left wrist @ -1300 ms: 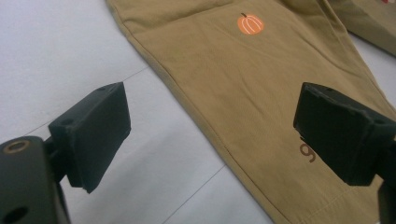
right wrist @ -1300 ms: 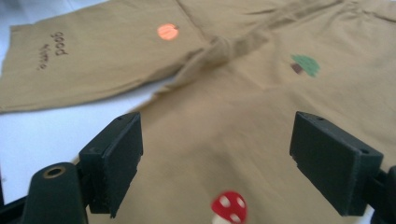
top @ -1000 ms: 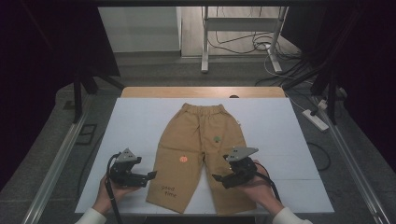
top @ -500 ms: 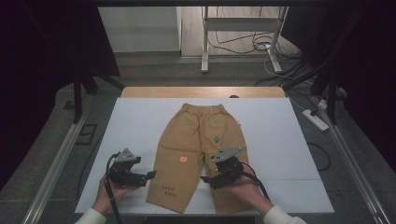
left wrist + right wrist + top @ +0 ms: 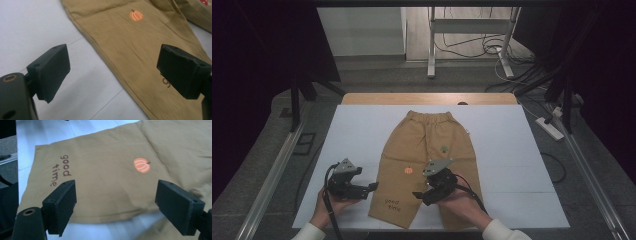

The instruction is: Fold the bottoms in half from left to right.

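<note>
Tan trousers (image 5: pixel 427 150) (orange pumpkin (image 5: pixel 408 170), "good time" lettering) lie flat; both tongs (image 5: pixel 372 186) (image 5: pixel 418 194) gape wide, holding nothing.

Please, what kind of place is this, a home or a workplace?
Probably a lab or recording studio, not a home. The trousers lie on a white table flanked by dark curtains, with cables and a power strip on the floor behind.

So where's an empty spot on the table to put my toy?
Bare white table lies left of the tan trousers, and more on their right, out to the edge. The near middle is crowded: both open tongs, left and right, sit at the trouser legs.
</note>
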{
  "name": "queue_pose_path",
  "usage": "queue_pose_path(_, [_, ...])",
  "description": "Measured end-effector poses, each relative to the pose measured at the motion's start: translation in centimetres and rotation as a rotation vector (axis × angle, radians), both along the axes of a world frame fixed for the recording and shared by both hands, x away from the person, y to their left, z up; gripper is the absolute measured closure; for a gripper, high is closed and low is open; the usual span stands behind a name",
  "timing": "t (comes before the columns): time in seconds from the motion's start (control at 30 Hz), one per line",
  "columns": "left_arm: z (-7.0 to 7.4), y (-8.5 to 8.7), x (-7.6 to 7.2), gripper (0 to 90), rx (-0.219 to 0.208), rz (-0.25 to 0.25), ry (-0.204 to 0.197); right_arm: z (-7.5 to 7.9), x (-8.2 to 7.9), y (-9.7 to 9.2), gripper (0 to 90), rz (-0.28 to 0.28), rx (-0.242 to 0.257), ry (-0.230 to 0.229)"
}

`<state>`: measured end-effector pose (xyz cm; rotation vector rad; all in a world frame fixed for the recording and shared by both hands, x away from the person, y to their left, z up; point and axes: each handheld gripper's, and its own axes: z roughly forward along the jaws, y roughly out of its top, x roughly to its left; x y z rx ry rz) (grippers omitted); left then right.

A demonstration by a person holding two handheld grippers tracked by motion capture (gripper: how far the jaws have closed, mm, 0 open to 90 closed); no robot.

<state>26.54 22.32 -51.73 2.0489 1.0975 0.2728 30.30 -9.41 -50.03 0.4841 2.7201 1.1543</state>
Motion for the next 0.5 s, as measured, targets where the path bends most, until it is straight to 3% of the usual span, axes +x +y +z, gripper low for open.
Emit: queue_pose_path(0.5, [0.1, 0.2, 0.0, 11.9, -0.015, 0.003, -0.005, -0.8, -0.5, 3.6, 17.5, 0.060, -0.018, 0.010])
